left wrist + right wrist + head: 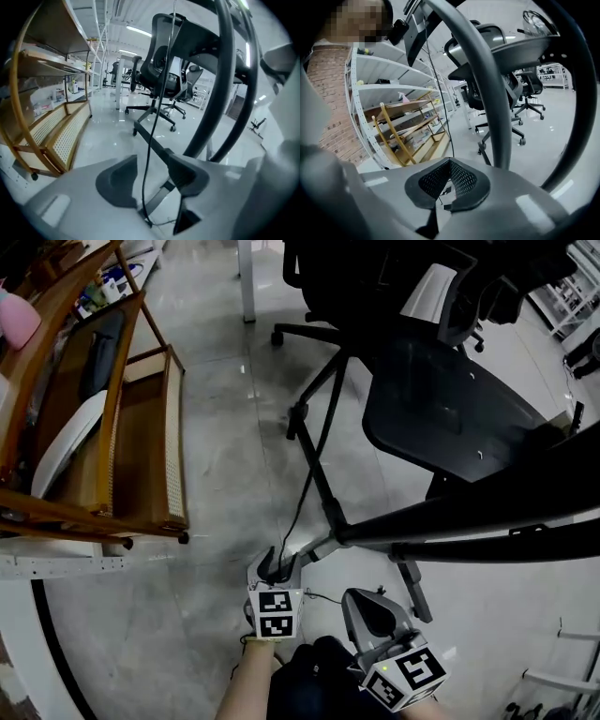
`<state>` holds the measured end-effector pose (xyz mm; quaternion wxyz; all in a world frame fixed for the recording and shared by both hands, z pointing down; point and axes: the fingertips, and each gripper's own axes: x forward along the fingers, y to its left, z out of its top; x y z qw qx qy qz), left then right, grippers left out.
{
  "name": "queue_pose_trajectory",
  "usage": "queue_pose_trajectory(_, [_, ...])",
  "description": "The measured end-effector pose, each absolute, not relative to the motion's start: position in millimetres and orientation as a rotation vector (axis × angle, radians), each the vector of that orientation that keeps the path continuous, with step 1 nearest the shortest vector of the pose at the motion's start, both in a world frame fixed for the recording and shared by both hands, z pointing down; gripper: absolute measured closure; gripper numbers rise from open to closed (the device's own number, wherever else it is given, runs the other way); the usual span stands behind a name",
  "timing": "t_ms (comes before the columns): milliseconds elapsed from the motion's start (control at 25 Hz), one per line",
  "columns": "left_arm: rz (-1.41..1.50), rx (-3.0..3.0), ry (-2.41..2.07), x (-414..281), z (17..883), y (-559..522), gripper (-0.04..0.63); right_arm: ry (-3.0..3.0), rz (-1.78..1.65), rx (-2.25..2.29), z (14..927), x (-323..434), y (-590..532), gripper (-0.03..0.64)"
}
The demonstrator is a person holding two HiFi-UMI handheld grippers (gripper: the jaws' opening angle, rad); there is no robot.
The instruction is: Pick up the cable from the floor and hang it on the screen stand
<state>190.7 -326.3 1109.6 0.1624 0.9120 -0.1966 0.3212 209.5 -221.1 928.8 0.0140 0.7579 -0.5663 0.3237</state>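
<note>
Reaching forward and low, the person's bare left forearm (248,681) is holding the left gripper (278,563) just beside the foot of the screen stand (469,521). Its claw is standing open: in the left gripper view the two dark, smooth, rounded pads (117,180) are sitting apart, and the cable (152,131) is running down through the gap without being pinched. That thin black cable is hanging from above the top edge of that view and curling slackly below the jaws. What it is hanging from cannot be seen.

In the head view the cable (309,486) is lying alongside the stand's slanted black leg, over the glossy grey floor (225,427).

The right gripper (375,610) is sitting close to the body, angled rightward. Its claw is closed, the mesh-textured pads (461,180) meeting at their tips, gripping nothing I can make out.

Each gripper's cube (275,613) is showing black-and-white square patterns. A black office chair (441,399) is standing behind the stand's round matte tubes, and a wooden shelf (141,427) with a perforated side is standing at the left.
</note>
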Motion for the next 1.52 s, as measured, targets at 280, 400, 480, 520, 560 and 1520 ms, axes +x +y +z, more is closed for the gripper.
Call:
queue_pose_trajectory(280, [0.904, 2.599, -0.607, 201, 1145, -341, 0.533, -1.696, 1.044, 2.388, 975, 223, -219, 0.618])
queue_pose_trajectory(400, [0.926, 2.595, -0.596, 196, 1141, -340, 0.581, -1.694, 1.074, 2.372, 975, 218, -220, 0.618])
queue_pose_trajectory(480, [0.934, 2.588, -0.584, 190, 1131, -335, 0.583, -1.686, 1.093, 2.364, 969, 214, -220, 0.618])
queue_pose_trajectory(520, [0.938, 2.587, -0.578, 187, 1123, -333, 0.583, -1.683, 1.099, 2.360, 964, 212, -220, 0.617])
queue_pose_trajectory(560, [0.944, 2.588, -0.570, 184, 1113, -330, 0.583, -1.679, 1.102, 2.356, 957, 210, -220, 0.618])
queue_pose_trajectory(1520, [0.777, 2.730, -0.242, 176, 466, -176, 0.583, -1.385, 0.822, 2.637, 527, 194, -68, 0.618])
